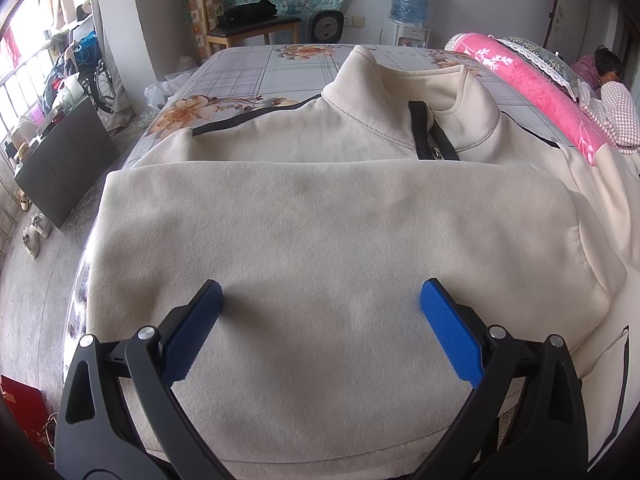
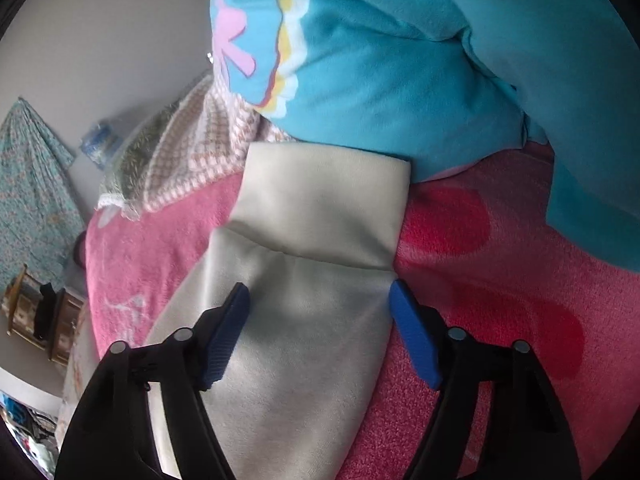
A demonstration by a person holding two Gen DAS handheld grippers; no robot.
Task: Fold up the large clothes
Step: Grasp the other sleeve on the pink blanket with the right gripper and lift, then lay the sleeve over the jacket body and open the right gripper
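**Cream sweatshirt half-folded on the bed, both grippers open**

Nearest in the left wrist view, the left gripper (image 1: 320, 294) hangs over the cream sweatshirt (image 1: 328, 232), its blue pads (image 1: 450, 332) spread wide apart and holding nothing. The sweatshirt lies on the bed (image 1: 256, 68), with one layer of cloth folded across the body so that its far edge runs left to right just short of the collar (image 1: 408, 92). Beyond that edge the collar stands up, and a black zipper (image 1: 434, 136) runs down from it (the metal pull shows at its lower end). A black stripe (image 1: 256, 118) marks the left shoulder. On the right a pink blanket (image 1: 540, 84) lies along the bed's edge. Far off stand a wooden chair (image 1: 244, 20) and a water dispenser (image 1: 410, 12).

In the right wrist view, the right gripper (image 2: 320, 294) is also apart, one pad over the cream sleeve (image 2: 304, 280) and the other at its right edge; whether either touches the cloth I cannot tell. The sleeve lies on the pink blanket (image 2: 500, 320), its cuff (image 2: 324, 204) pointing away. Past the cuff sits a blue cushion (image 2: 400, 80) with a pink flower print.
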